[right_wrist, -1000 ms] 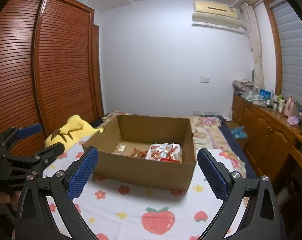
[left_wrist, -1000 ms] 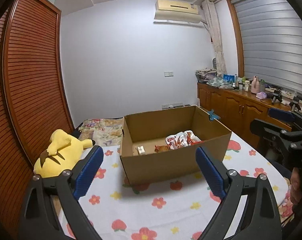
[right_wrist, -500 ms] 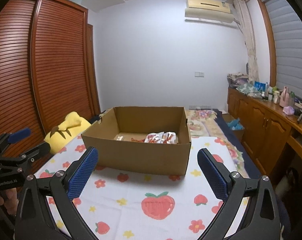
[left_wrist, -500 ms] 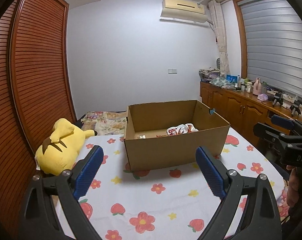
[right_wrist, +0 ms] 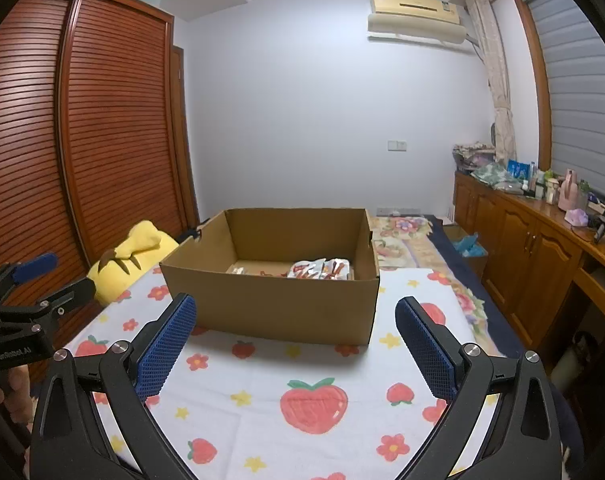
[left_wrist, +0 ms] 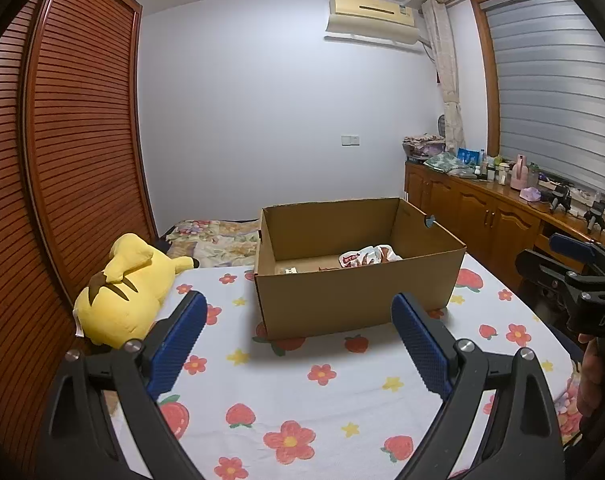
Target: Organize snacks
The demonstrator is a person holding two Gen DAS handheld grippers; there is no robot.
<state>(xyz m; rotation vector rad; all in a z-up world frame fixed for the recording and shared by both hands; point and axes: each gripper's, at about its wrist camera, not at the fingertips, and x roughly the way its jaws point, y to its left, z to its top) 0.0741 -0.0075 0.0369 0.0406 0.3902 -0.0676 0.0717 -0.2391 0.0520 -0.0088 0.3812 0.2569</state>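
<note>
I hold the left gripper (left_wrist: 298, 332) and the right gripper (right_wrist: 296, 336) above the near part of the bedspread (right_wrist: 238, 408), both with jaws spread wide and nothing between the blue pads. The cardboard box (right_wrist: 278, 308) stands on the bedspread ahead of both tools, well apart from them. The snack packets (right_wrist: 320, 270) lie on the box floor toward its right side; a smaller pale item (left_wrist: 290, 270) lies on the floor further left. I judge the packets to be light, soft film pouches that crinkle and slide, with contents that may crush; I would take one by a sealed edge or across its flat middle with light pressure. The box itself looks stiff but light, so it could shift if a wall is bumped. Print on the packets is red and white but too small to read. The left gripper body, seen from the right wrist view, carries lettering that appears to read "GenRobot.AI". A yellow plush toy (left_wrist: 122, 292) lies to the left of the box.
</note>
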